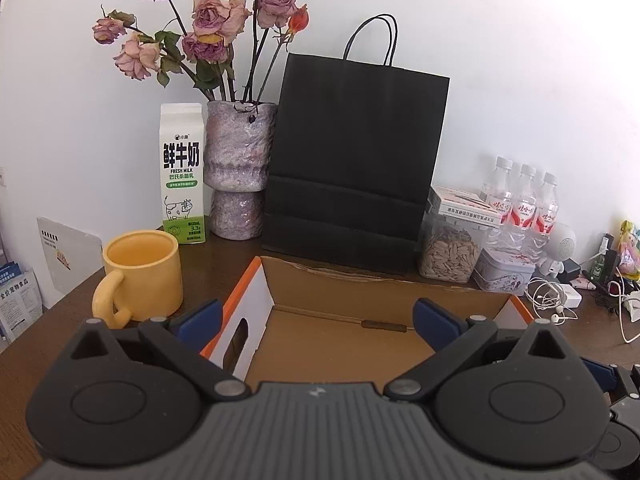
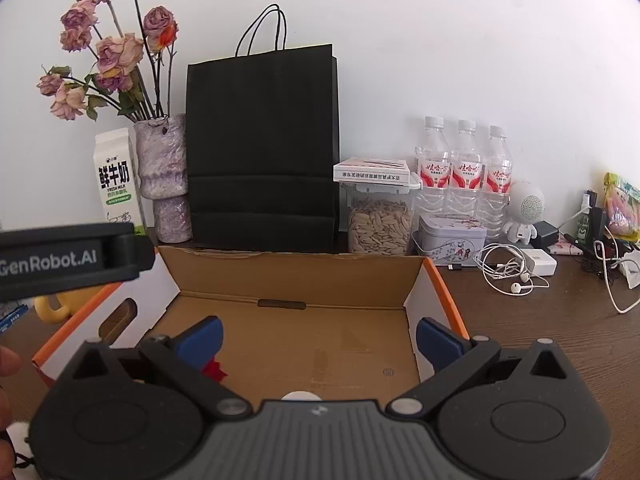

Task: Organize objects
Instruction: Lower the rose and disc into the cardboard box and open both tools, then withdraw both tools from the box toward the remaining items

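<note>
An open cardboard box [image 1: 380, 288] with orange edges sits on the dark wooden table, right in front of both grippers. My left gripper [image 1: 318, 320] hangs over the box's left half, jaws wide apart and nothing between the blue pads [image 1: 200, 318]. My right gripper [image 2: 320, 338] is open above the same box [image 2: 288, 276], also with nothing between its pads. On the box floor near its left pad lie a small red item [image 2: 216, 372] and a white round thing [image 2: 298, 396], both partly hidden. The left gripper's body [image 2: 68, 258] shows at the left of the right wrist view.
A yellow mug [image 1: 142, 272] stands left of the box. Along the wall are a milk carton [image 1: 183, 172], a vase of dried roses [image 1: 240, 168], a black paper bag [image 1: 352, 160], a seed jar [image 1: 450, 256], three water bottles [image 1: 520, 208], a tin [image 1: 504, 272] and white earphones [image 2: 516, 276].
</note>
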Motion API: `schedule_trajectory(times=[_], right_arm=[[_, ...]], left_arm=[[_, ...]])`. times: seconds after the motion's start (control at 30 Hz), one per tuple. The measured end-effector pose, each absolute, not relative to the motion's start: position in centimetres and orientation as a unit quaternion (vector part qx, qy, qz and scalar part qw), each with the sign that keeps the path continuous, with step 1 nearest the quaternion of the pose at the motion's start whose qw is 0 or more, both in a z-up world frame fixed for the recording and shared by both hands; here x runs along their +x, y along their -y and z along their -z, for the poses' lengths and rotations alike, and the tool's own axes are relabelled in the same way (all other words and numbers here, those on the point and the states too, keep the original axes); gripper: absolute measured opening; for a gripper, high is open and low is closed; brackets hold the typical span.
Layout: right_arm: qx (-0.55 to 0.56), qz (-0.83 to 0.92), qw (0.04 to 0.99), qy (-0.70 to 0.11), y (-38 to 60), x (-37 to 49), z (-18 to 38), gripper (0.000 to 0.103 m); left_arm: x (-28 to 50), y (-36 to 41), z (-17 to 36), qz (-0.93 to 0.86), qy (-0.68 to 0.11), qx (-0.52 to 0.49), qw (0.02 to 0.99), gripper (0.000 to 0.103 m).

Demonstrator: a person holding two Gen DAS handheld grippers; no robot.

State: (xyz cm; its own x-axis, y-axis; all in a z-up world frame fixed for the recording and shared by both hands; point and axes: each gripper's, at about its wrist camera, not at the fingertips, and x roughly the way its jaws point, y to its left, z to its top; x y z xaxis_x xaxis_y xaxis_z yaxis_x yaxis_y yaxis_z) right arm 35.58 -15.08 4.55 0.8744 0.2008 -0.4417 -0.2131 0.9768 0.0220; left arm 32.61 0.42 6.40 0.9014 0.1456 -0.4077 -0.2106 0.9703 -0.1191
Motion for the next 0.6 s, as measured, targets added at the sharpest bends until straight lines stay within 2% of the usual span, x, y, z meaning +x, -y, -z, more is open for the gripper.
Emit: schedule_trajectory(times=[0.33, 0.6], right_arm=[[-0.009, -0.110, 0.969, -0.219, 15.2, 35.0, -5.1, 0.103], [-0.006, -0.120, 0.975, -0.187, 15.7, 32.7, -6.9, 0.103]], left_arm=[[31.8, -0.4, -7.0, -0.086, -0.191, -0.083, 0.974, 0.103], [28.6, 0.0, -9.1, -0.076, -0.148, -0.091, 0.982, 0.103]])
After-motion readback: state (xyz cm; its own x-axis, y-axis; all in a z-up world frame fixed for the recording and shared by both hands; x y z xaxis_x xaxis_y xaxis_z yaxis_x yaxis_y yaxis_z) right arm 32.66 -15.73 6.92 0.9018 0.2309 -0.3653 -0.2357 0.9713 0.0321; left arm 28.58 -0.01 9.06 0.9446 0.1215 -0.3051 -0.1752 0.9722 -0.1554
